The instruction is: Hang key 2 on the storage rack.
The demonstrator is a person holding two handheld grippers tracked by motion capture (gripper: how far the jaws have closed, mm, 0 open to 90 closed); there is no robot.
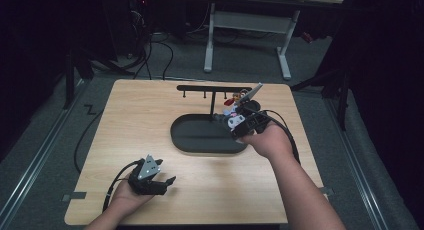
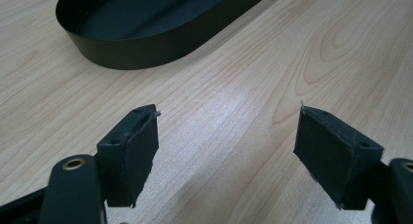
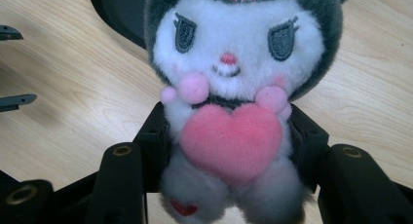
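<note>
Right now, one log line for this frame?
left gripper: open, idle over table | right gripper: shut on plush | plush: by rack, above tray

We see light wooden table (image 1: 150, 120), grain running left to right. Black oval tray (image 1: 200, 140) sits on it right of centre. Black T-shaped hook rack (image 1: 212, 88) rises at tray's far edge. Left hand (image 1: 125, 197) rests at near-left edge.
</note>
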